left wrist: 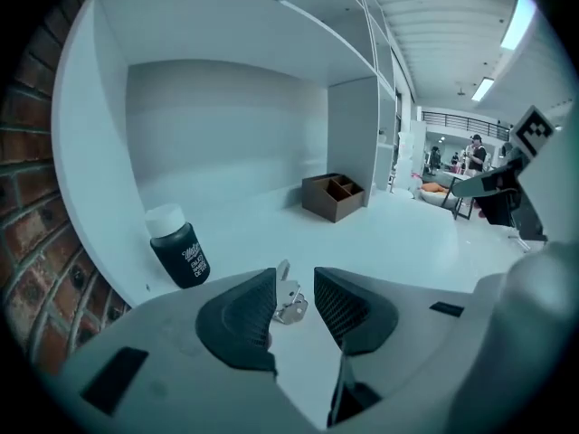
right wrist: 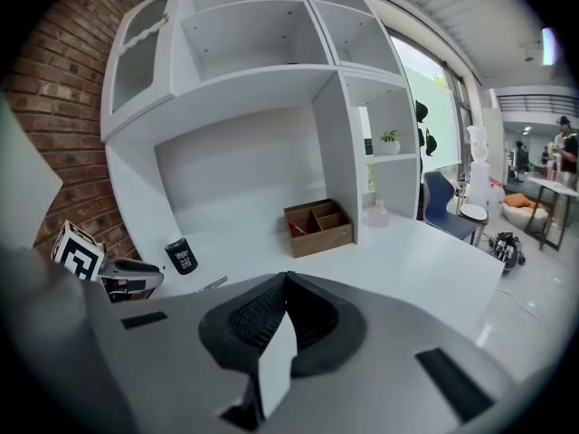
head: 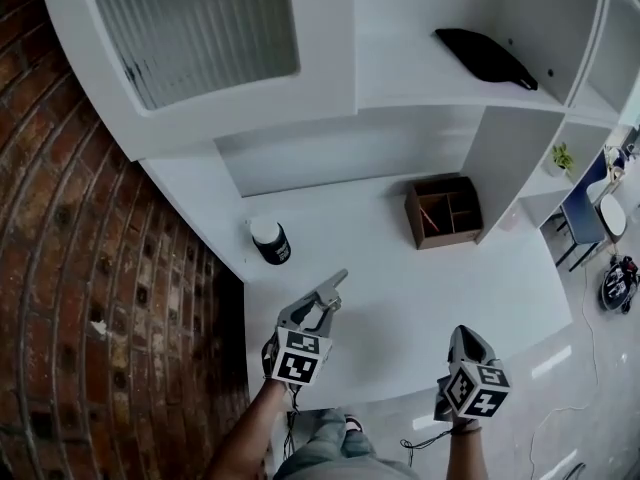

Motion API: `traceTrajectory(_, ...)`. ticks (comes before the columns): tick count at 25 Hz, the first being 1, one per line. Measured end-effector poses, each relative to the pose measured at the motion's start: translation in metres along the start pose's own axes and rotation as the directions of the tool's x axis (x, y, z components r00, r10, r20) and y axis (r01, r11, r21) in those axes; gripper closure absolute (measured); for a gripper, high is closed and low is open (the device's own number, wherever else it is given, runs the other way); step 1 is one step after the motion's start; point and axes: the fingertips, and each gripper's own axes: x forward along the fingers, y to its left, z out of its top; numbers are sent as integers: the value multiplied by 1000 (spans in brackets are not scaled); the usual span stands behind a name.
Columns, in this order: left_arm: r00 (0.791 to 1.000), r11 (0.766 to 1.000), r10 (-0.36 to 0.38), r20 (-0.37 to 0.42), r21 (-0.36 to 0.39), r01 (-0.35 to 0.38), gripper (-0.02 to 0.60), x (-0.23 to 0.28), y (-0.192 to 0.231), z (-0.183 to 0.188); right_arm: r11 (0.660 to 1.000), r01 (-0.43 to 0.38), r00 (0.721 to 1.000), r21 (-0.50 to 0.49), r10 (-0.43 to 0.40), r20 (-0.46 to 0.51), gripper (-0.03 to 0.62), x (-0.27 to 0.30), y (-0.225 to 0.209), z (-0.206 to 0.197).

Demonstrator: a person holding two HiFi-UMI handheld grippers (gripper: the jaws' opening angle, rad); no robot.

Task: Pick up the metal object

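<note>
Surface, white, carries a brown organiser far right. Right gripper has its jaws closed, empty. Left gripper has its jaws apart. Black bottle stands far left. Metal object lies between the left jaws.

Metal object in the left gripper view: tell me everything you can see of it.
The metal object is a small, shiny silver bracket-like piece of folded sheet with a thin tab sticking up. It appears to lie on the white desk, between the open jaws of the left gripper, close against the left one; contact is unclear.
</note>
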Motion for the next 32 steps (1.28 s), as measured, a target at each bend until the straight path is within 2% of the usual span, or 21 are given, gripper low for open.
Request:
traceTrajectory(5,997,996,-27,-72,82,33,448,18,-5,-12,999,26,1000,29,-25,-14,591,3,-11,-10)
traceTrajectory(10,989,979,-35,-144,195,63,448,33,-6,-25,998,43,999,52,-41,-36,591,8,-19,-26)
traceTrajectory(14,987,953,-12,-158,296,59,449,42,-5,-29,997,53,997,63,-49,-54,592,10,-23,-39)
traceTrajectory(22,979,901,30,-201,429,60,449,62,-8,-51,994,69,995,84,-62,-77,591,18,-29,-63)
traceTrajectory(27,980,875,56,-193,483,45,449,70,-5,-58,994,60,995,91,-52,-88,591,23,-23,-79)
traceTrajectory(32,983,863,63,-174,504,34,449,77,-5,-56,994,57,993,98,-46,-107,591,23,-20,-95)
